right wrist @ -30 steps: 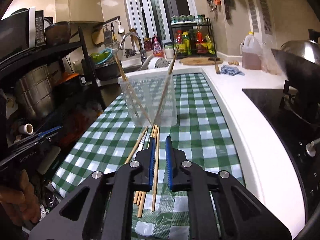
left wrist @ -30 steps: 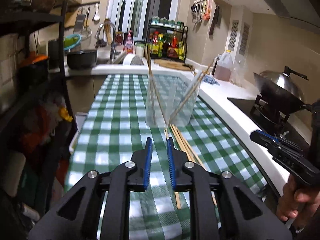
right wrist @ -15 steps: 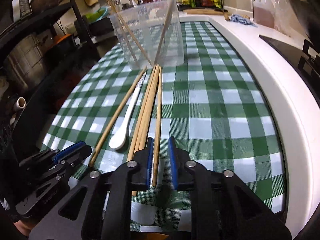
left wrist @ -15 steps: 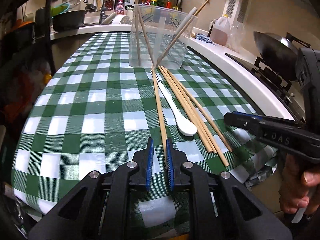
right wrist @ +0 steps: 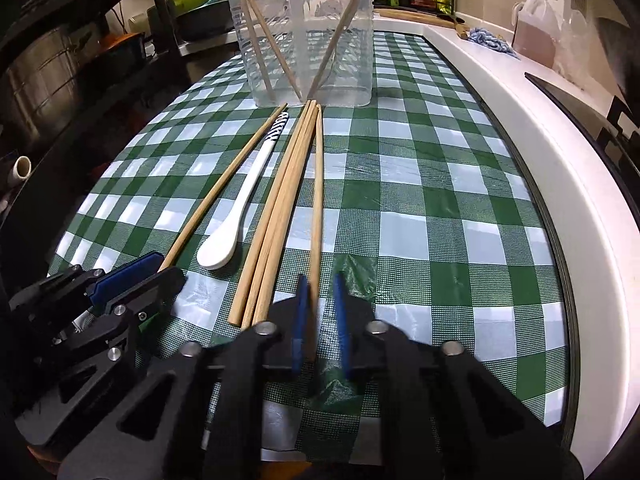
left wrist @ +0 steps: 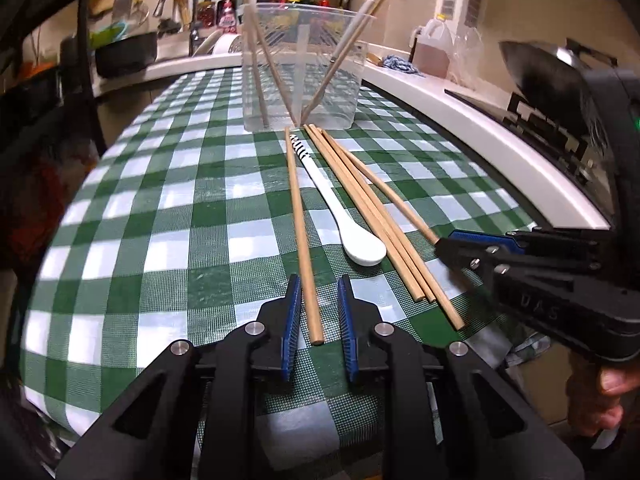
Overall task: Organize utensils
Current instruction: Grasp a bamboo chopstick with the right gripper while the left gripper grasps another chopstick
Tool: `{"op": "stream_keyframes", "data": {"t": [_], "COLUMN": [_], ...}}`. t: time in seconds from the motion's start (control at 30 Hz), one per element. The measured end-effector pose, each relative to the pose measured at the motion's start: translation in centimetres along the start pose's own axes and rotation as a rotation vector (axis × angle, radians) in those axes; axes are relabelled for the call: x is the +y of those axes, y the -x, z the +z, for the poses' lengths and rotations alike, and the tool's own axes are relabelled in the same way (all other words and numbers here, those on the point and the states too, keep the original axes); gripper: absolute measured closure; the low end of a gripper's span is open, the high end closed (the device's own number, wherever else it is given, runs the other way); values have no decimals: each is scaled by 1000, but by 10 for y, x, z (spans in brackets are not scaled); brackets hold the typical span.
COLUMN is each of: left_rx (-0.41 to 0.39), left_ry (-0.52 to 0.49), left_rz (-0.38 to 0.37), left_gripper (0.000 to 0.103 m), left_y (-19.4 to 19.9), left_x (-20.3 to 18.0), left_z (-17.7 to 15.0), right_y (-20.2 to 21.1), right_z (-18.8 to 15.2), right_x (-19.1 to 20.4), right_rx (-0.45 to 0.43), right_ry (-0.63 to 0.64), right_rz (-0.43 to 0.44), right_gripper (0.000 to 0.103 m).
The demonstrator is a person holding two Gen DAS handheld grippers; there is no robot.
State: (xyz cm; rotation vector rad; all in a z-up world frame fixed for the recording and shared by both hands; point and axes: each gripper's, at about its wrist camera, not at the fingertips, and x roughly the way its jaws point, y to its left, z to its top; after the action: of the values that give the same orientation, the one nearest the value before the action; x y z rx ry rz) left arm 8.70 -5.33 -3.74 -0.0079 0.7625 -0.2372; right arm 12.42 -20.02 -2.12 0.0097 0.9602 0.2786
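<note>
Left wrist view: a lone chopstick (left wrist: pixel 298 216) lies on the green checked tablecloth (left wrist: pixel 160 240), its near end between the blue pads of the left gripper (left wrist: pixel 318 282). The jaws are opening, and cloth shows on both sides of the stick, so it lies free. Just to its right lie a white spoon (left wrist: pixel 340 208) with a striped handle end, then a bundle of three chopsticks (left wrist: pixel 368 216), then an outer chopstick (left wrist: pixel 384 188) angled away from them. All point their far ends at the clear container (left wrist: pixel 304 72) standing upright further up the cloth. The sticks leaning inside it are cut off at the top edge. The right gripper (left wrist: pixel 444 246) comes in from the side, its tip covering the outer chopstick's near end; a person's hand (left wrist: pixel 600 400) grips its handle, half out of frame. In the right wrist view the right gripper (right wrist: pixel 320 280) has its pads smeared by blur around the outer chopstick (right wrist: pixel 318 200). The stick's end is hidden between them and the contact is hard to make out, but the claw reads as clenched on that stick. The left gripper (right wrist: pixel 160 268) shows at the lower left, covering the near end of the lone chopstick (right wrist: pixel 216 192). A white counter (right wrist: pixel 540 140) borders the cloth.
</note>
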Motion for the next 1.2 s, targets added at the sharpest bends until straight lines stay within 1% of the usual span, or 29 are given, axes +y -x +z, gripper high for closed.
{"op": "stream_keyframes", "data": {"t": [0.03, 0.1, 0.3, 0.4, 0.43, 0.53, 0.6, 0.77, 0.87, 1.03, 1.2], "left_rx": [0, -4, -18, -19, -19, -16, -18, -27, -27, -38, -31], "left_ry": [0, 25, 62, 78, 75, 57, 57, 60, 40, 46, 41], "left_rz": [10, 35, 83, 83, 80, 81, 78, 80, 92, 106, 99], "left_gripper": [94, 96, 97, 97, 96, 96, 96, 96, 96, 96, 96], "left_y": [0, 2, 16, 20, 20, 18, 16, 12, 11, 11, 12], "left_x": [1, 7, 28, 34, 34, 33, 33, 31, 28, 25, 24], "left_z": [1, 0, -10, -13, -13, -12, -9, -8, -8, -9, -9], "right_y": [0, 2, 9, 8, 8, 7, 7, 7, 6, 6, 6], "right_z": [0, -1, -3, -5, -5, -5, -6, -6, -6, -5, -6], "right_x": [-1, -4, -16, -17, -17, -14, -13, -14, -13, -14, -14], "right_rx": [1, 2, 6, 19, 20, 15, 8, 2, 0, -3, -2], "right_ry": [-5, -23, -83, -94, -97, -97, -94, -96, -94, -91, -98], "right_rz": [3, -7, -66, -67, -68, -52, -57, -62, -63, -67, -65], "right_gripper": [98, 98, 98, 97, 95, 94, 94, 95, 95, 97, 97]}}
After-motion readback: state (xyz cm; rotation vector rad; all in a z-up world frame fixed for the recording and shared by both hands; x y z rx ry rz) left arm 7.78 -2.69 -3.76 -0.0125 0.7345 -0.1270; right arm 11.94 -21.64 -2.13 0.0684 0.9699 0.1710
